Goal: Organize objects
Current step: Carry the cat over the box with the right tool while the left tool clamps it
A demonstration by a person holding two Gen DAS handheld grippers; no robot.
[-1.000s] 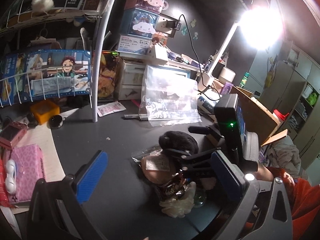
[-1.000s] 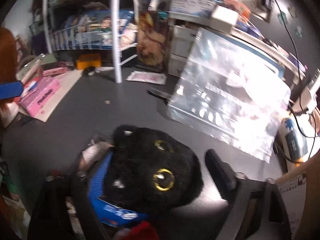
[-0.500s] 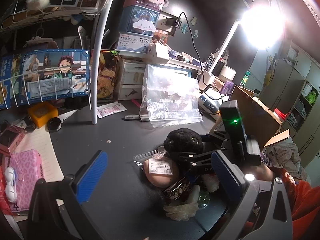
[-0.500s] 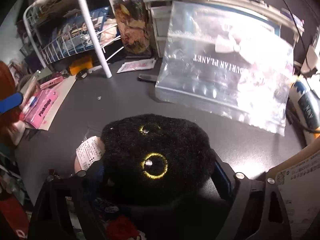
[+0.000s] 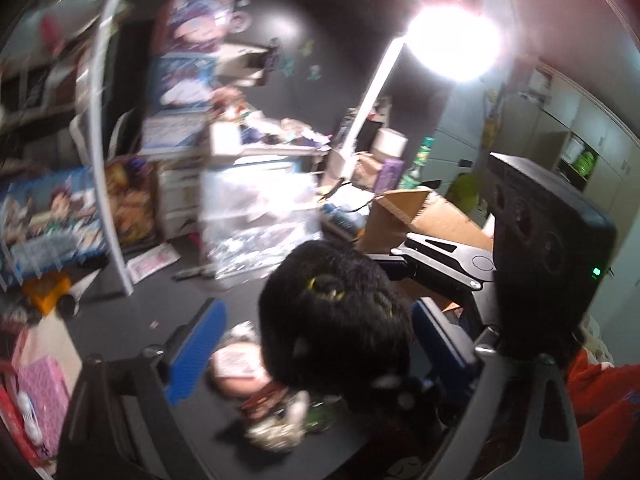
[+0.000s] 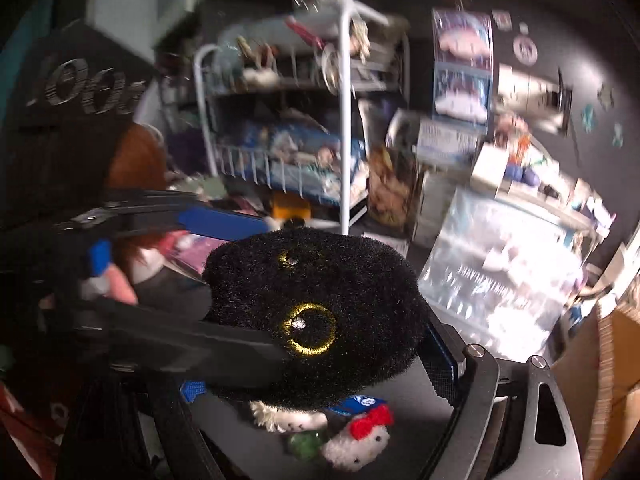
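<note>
The right gripper (image 6: 320,364) is clamped on a black plush (image 6: 316,316) with gold-ringed eyes, holding it lifted off the dark desk (image 5: 132,316). Seen from the left wrist, the plush (image 5: 336,320) sits between the spread blue fingers (image 5: 196,344) of the left gripper (image 5: 316,348), which grasps nothing. Below the plush lie a pinkish packet (image 5: 236,364) and a small white plush with a red bow (image 6: 356,440). Behind it stands a clear plastic bag (image 5: 256,220).

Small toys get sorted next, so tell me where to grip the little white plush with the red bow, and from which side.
Grip the white plush across its rounded head, just under the red bow, probably straight down from above: it lies on the dark desk with a green bead close against one side, which a sideways approach would likely snag.
</note>
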